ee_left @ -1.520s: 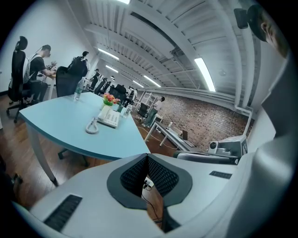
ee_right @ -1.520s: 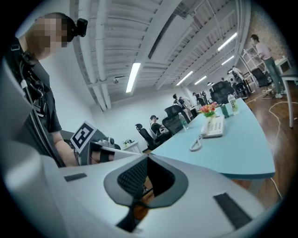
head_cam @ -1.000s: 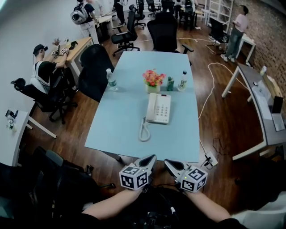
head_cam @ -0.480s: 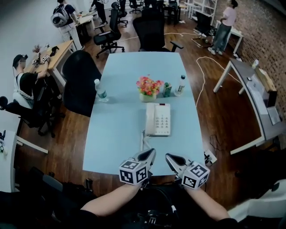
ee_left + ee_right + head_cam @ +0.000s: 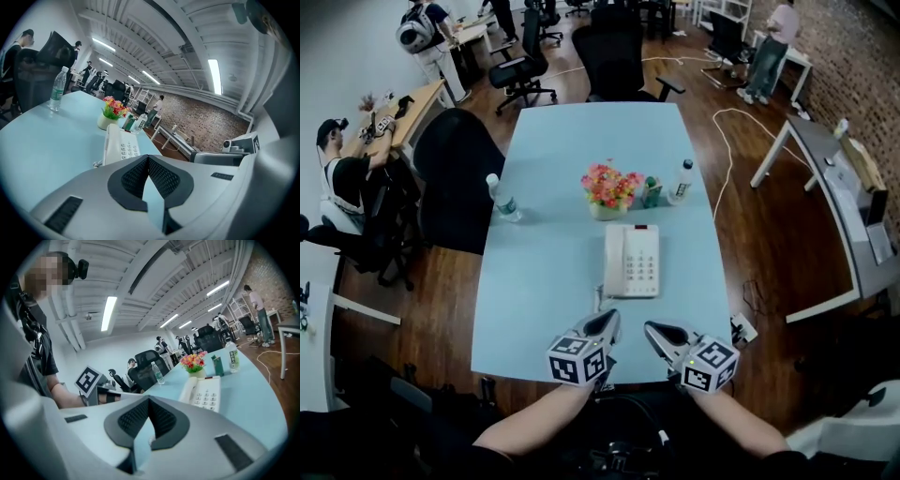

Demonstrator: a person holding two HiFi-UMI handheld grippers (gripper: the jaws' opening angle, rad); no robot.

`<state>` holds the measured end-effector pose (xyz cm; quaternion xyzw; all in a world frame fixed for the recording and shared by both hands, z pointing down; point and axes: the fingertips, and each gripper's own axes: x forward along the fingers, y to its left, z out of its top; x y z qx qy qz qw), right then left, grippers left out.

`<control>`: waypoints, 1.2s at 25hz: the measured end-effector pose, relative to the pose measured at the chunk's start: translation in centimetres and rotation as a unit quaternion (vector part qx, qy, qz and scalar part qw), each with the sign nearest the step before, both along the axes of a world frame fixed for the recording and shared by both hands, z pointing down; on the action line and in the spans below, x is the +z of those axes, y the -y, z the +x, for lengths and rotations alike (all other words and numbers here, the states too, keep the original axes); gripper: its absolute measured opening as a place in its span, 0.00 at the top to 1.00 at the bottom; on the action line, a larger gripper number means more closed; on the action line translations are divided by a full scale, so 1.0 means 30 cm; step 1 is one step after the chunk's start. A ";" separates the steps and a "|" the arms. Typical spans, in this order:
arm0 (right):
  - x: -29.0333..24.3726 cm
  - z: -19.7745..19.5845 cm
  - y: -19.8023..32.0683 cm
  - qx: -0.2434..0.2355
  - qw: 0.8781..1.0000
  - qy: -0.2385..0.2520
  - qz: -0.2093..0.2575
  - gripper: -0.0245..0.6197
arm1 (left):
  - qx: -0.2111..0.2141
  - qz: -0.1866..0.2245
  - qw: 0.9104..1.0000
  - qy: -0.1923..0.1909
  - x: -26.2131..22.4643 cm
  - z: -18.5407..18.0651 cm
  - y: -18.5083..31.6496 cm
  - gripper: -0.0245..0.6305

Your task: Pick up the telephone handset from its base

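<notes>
We hold both tools over the near edge of the table [image 5: 534, 291] | left gripper [image 5: 607, 322]: jaws together, nothing between | right gripper [image 5: 657, 331]: jaws together, empty | handset [image 5: 613, 260] lies in the left side of its base [image 5: 639, 262], mid-table, ahead of both grippers and apart from them

Your left gripper [image 5: 607, 322] and right gripper [image 5: 656, 330] are grey shells with black mesh-textured pads [image 5: 136, 177]. Each carries a white cube [image 5: 578, 360] of black square markers. You wear a short black sleeve [image 5: 46, 363].
</notes>
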<state>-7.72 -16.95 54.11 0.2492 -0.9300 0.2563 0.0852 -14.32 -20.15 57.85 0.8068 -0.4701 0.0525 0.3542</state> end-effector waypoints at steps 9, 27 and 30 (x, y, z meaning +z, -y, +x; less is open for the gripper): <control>-0.034 0.092 0.143 -0.071 0.997 -0.003 0.014 0.94 | -0.117 0.022 0.991 0.060 0.016 -0.061 0.198 0.96; 0.059 0.348 0.255 -0.014 1.000 0.014 -0.019 0.94 | -0.117 -0.084 0.956 0.255 0.382 -0.096 0.707 0.50; 0.068 0.365 0.263 -0.002 1.000 0.012 -0.019 0.93 | -0.111 -0.088 0.957 0.254 0.401 -0.092 0.713 0.50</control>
